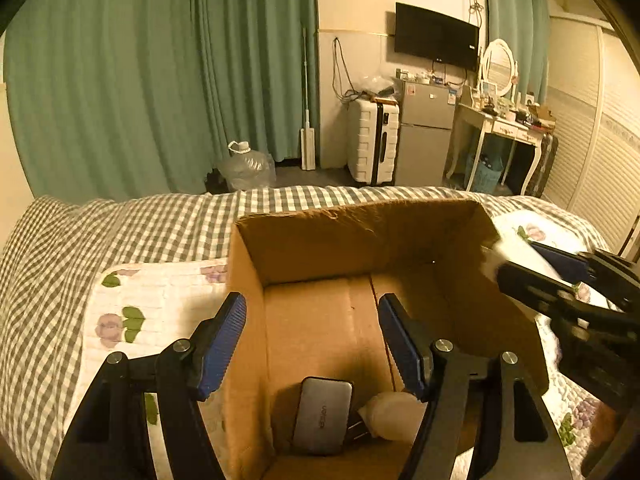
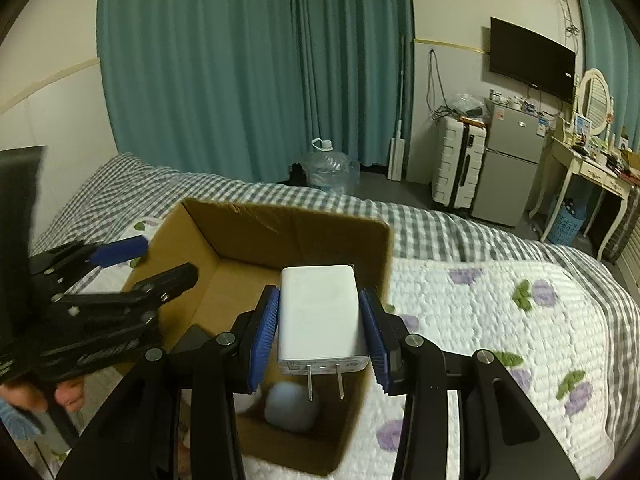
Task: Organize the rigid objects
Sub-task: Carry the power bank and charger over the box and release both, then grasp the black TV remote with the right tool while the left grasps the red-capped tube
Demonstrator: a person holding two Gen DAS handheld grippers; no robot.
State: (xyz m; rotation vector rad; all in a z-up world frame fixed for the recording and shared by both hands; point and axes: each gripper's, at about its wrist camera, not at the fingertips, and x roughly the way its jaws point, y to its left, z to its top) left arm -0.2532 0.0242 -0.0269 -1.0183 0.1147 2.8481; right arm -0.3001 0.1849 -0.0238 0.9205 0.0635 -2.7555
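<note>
An open cardboard box (image 1: pixel 316 236) stands on the bed; it also shows in the right wrist view (image 2: pixel 280 228). Inside lie a grey UGREEN case (image 1: pixel 322 414) and a round white object (image 1: pixel 394 414), the latter also seen from the right wrist (image 2: pixel 292 406). My left gripper (image 1: pixel 312 344) is open and empty, straddling the box's left wall; it also shows in the right wrist view (image 2: pixel 160 262). My right gripper (image 2: pixel 320 340) is shut on a white wall charger (image 2: pixel 320 314), prongs toward the camera, above the box's right side; it also shows in the left wrist view (image 1: pixel 536 264).
The box sits on a white floral quilt (image 2: pixel 500 312) over a grey checked bedspread (image 1: pixel 120 232). Beyond the bed are green curtains, a water jug (image 1: pixel 248 166), a white suitcase (image 1: pixel 372 142), a small fridge (image 1: pixel 426 132) and a dressing table (image 1: pixel 504 124).
</note>
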